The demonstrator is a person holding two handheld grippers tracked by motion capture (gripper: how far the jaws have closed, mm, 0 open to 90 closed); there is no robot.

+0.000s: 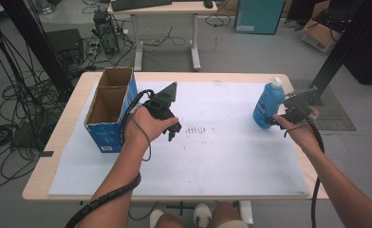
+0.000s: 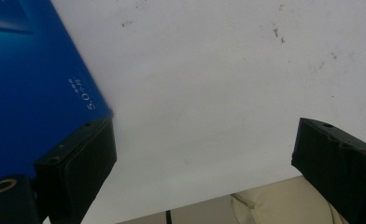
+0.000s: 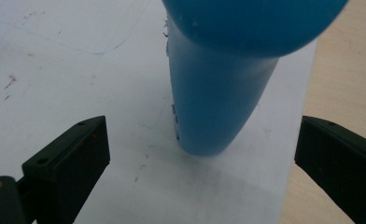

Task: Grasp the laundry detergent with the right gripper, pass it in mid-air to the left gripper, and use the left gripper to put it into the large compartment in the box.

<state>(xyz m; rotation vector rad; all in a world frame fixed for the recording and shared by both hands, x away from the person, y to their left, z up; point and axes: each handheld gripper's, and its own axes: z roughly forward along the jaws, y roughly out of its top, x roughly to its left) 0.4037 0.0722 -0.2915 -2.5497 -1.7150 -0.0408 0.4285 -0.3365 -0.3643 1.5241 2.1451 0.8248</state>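
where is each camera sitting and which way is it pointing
High view: above the person's side, looking forward and down on the table; both forearms, left gripper, right gripper.
Left gripper view: rides the left gripper, looking down at the white sheet beside the blue box; its jaws stand apart.
Right gripper view: rides the right gripper, facing the blue bottle; its jaws stand apart.
Shared: the high view also shows the box and bottle.

1. A white sheet (image 1: 222, 156) covers most of the worktop (image 1: 56, 142).
2. A faint smudge of dark marks (image 1: 196, 129) sits near the sheet's middle.
3. Beyond the worktop's far edge stands a desk (image 1: 174, 8), with cables (image 1: 13, 109) on the floor at the left.
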